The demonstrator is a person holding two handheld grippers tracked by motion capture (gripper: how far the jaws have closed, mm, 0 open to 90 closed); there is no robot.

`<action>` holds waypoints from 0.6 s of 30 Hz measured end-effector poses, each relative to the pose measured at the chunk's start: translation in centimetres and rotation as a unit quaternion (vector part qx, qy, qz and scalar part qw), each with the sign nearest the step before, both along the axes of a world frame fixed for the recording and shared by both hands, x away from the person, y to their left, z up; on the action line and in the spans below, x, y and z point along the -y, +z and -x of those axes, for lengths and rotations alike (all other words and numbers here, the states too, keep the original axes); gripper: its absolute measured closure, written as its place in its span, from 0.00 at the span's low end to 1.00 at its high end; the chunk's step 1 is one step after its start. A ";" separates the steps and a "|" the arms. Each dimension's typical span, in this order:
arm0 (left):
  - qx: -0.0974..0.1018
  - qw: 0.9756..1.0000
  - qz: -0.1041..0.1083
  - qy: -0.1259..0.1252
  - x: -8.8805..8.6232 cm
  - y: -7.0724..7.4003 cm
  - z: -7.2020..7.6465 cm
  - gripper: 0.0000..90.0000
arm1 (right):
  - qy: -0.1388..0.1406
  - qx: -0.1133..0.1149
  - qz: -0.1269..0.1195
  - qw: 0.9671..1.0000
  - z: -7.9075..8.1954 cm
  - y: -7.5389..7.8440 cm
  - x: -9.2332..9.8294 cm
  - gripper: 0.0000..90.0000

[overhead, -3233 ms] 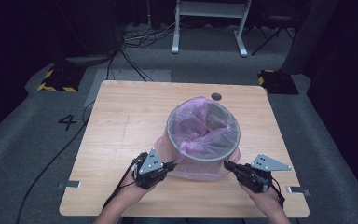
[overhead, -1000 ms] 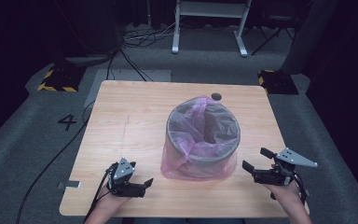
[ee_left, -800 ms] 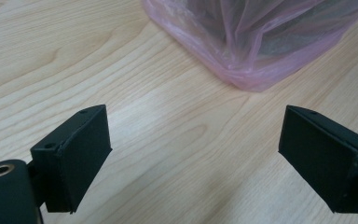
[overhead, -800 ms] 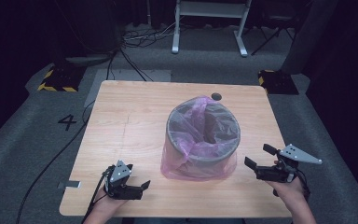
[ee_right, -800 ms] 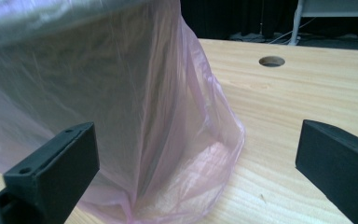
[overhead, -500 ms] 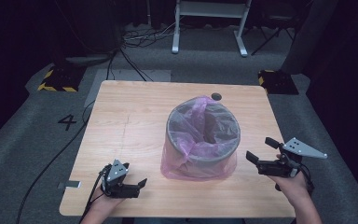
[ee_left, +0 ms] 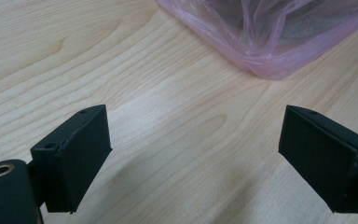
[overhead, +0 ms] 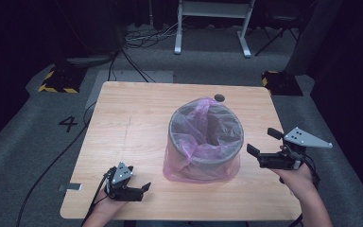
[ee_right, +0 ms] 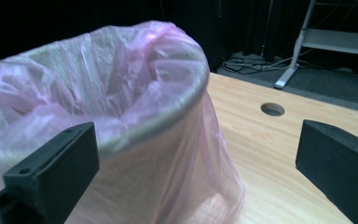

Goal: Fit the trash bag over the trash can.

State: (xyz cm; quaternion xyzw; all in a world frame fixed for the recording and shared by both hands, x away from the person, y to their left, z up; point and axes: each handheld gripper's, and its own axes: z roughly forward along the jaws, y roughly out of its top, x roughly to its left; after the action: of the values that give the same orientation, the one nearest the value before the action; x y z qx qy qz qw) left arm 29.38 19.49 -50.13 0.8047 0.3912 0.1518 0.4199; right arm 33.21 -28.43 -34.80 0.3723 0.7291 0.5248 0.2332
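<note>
Presently we list: one round grey bin [overhead: 206, 142] lined with a thin pink plastic bag [overhead: 189, 166], standing upright right of the middle of the pale wooden table [overhead: 137, 118]; bag folded over the rim, its loose skirt pooling on the wood around the base. Left gripper [overhead: 134, 191], jaws spread wide with nothing between them, sits low near the front edge, apart from the bag's hem. Right gripper [overhead: 263, 145], jaws likewise wide and empty, hovers beside the bin's right flank near the rim. Risks, in our judgement: a jaw catching the slack film could drag the liner off the rim or tip the light bin; a sharp pinch might tear it. Room: we have broad bare wood to the left and behind; the right gripper works close to the table's right edge, the left close to the front edge.
</note>
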 end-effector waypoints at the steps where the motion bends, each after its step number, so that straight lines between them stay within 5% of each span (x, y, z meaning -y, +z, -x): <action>1: -0.001 1.000 -0.003 -0.002 0.1 0.0 -0.2 0.10 | 0.001 0.000 0.001 1.000 -0.1 0.2 -0.2 0.00; 18: -0.020 1.000 0.020 0.003 -0.3 -0.1 -0.5 0.08 | 0.028 0.011 0.008 0.999 -2.5 3.0 -4.0 0.00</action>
State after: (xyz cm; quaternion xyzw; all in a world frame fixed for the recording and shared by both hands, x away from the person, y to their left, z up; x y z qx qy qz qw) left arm 29.89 19.74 -50.21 0.7981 0.4045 0.1291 0.4275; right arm 35.72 -24.38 -31.81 0.3436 0.7412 0.5292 0.2292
